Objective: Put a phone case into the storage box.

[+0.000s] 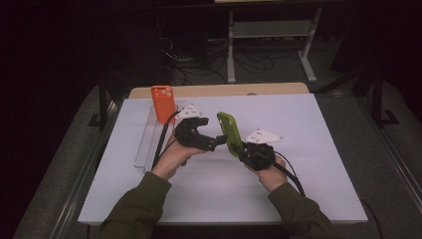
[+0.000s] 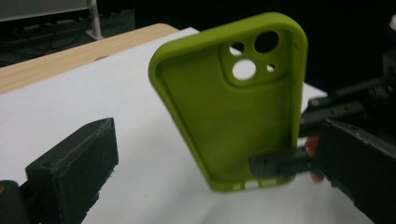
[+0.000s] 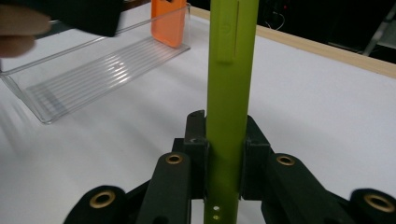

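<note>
The desk (image 1: 308, 164) takes up the centre of the high view, with a white top and a wooden strip along its far edge. Both forearms come in from the bottom of that frame in dark green sleeves.

A clear tray (image 1: 147, 142) lies left of centre in the high view, its long side running away from the person. In the right tool view it sits at upper left (image 3: 79, 79), ribbed on the floor and transparent at the walls.

An orange case (image 1: 163, 103) stands upright at the far end of the tray, camera cut-out at the top. In the right tool view it is at top centre-left (image 3: 169, 21).

The green case (image 1: 230, 133) is at the centre of the high view, held upright and off the desk, between the two hands. In the left tool view (image 2: 233, 107) its open inner face is toward the camera, camera holes at upper right. In the right tool view it is seen edge-on (image 3: 229, 84) as a vertical bar at centre.

The right tool (image 1: 245, 152) pinches the green case at its lower end; both pads press on its two faces (image 3: 224, 154).

The left tool (image 1: 219, 141) is just left of the green case, jaws spread wide (image 2: 205, 182). The case stands beyond and between them, and neither pad touches it.
</note>
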Available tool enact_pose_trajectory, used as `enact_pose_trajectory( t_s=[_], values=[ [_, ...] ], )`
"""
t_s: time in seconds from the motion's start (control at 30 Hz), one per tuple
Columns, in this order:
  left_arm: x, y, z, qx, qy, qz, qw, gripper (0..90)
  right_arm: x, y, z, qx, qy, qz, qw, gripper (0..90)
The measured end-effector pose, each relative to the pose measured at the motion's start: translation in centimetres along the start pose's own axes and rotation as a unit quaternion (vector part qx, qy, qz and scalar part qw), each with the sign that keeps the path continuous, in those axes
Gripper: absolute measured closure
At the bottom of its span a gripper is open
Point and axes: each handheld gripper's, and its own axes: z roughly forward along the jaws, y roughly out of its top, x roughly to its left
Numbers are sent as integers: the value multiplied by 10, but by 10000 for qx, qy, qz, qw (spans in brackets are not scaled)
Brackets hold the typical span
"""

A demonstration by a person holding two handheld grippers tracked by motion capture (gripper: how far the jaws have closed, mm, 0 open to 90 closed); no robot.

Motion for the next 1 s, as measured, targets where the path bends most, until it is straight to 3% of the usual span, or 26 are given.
enact_pose_trajectory(
  t_s=[0.07, 0.43, 0.53, 0.77, 0.87, 1.0],
  values=[
    [0, 2, 3, -42, -37, -44, 10000, 0, -1, 0, 1, -76, -3, -146, 9999, 761],
    [-6, 6, 17, -178, -300, -6, 9994, 0, 1, 1, -2, -83, 62, -9, 9999, 761],
    [-6, 6, 21, -229, -299, -98, 9992, 0, 3, 2, -2, -71, 89, 71, 9999, 761],
    [-5, 5, 27, -194, -324, -117, 9992, 0, 4, 1, -1, -39, 118, -40, 9999, 761],
    [-4, 5, 26, -219, -240, -140, 9994, 84, 4, 0, 0, -27, 111, -31, 9999, 761],
    [-3, 5, 25, -199, -306, -162, 9992, 98, 4, 0, 0, -34, 104, -61, 9999, 761]
  ],
)
